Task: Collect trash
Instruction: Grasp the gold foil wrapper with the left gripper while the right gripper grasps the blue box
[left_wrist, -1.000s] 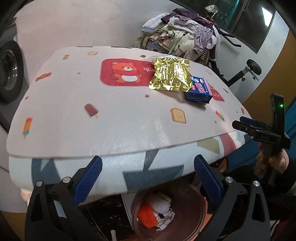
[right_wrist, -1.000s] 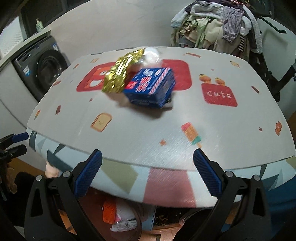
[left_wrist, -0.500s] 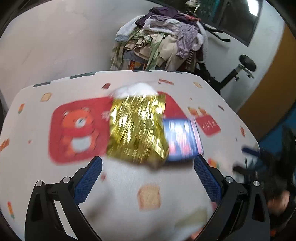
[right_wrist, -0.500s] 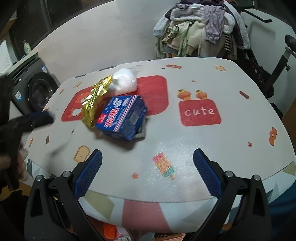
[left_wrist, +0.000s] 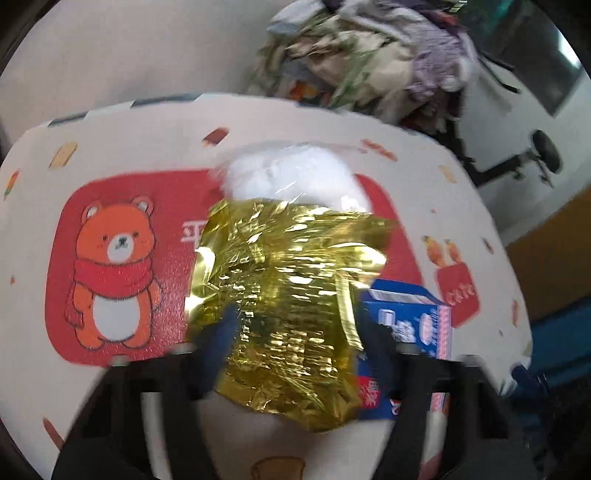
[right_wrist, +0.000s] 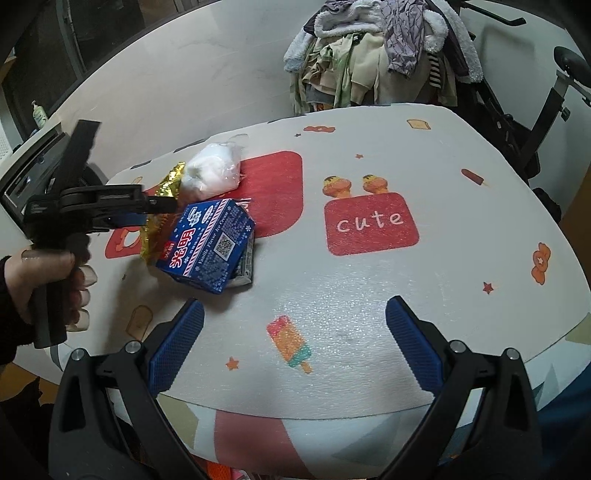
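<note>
While the left gripper (left_wrist: 295, 332) is closing, its wrist view shows the crinkled gold foil wrapper (left_wrist: 284, 295) between the jaws; motion blur hides whether the pads press it yet. Wrapper lies crumpled and glossy on the surface (left_wrist: 147, 140), overlapping the red bear print (left_wrist: 114, 266). A white wad in clear plastic film (left_wrist: 291, 173) sits just behind the wrapper; a blue ice-cream carton (left_wrist: 413, 325) touches its right edge.

Risk, judged: foil is thin and slippery, so jaws may pinch only a fold and it could slide out on lifting. The right jaw sits against the carton and could nudge or catch it.

Right wrist view: right gripper (right_wrist: 295, 350) has its jaws wide apart, nothing between them, hovering over the near edge of the surface (right_wrist: 369, 295), right of the carton (right_wrist: 207, 247). The left gripper (right_wrist: 155, 212) reaches in over the wrapper (right_wrist: 155, 225), held by a hand (right_wrist: 44, 284). White wad (right_wrist: 214, 173) lies behind the carton. Risk, judged: the two grippers may crowd each other around the carton.
</note>
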